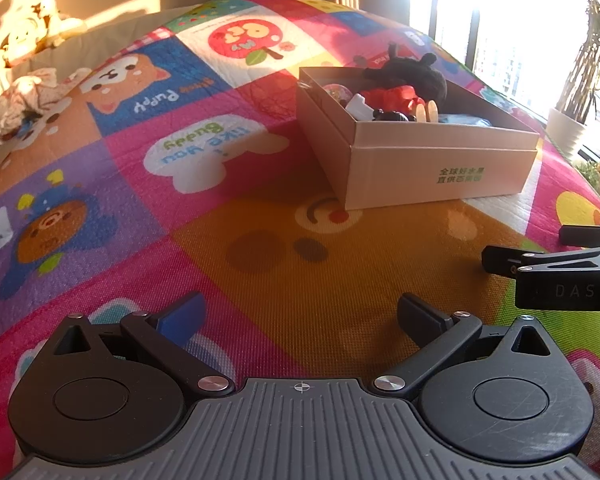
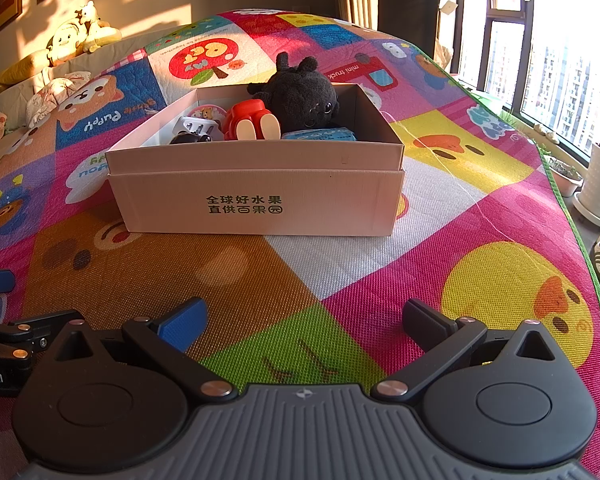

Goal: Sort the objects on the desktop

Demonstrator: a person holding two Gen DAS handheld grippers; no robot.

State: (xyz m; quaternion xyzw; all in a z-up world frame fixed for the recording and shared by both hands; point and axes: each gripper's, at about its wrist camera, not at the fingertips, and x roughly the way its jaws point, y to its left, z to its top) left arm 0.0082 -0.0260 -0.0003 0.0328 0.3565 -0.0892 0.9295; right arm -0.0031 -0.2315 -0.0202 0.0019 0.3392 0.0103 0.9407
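- Box (image 2: 256,184) of cardboard sits on the play mat (image 2: 340,272), well ahead of both grippers and apart from them; nothing lies between either pair of jaws.
- Inside the box: a black plush (image 2: 300,98) at the back, a red toy (image 2: 248,122) in front of it, a white plug (image 2: 192,126) to the left, a blue packet (image 2: 320,134) at the right. A dark item by the plug is too hidden to identify.
- Left gripper (image 1: 300,318) is low over the mat's orange patch, jaws spread wide and empty; the box stands ahead and to its right.
- Right gripper (image 2: 304,320) is low over the green and pink squares, jaws likewise wide apart and empty; the box stands straight ahead.
- Each gripper shows at the edge of the other's view, so they are side by side, close together.
- The box's near wall hides the lower parts of its contents.
- The window (image 1: 500,20) is blown out by sun in the left view.
- Soft toys (image 2: 80,32) by the far wall are small and blurred.
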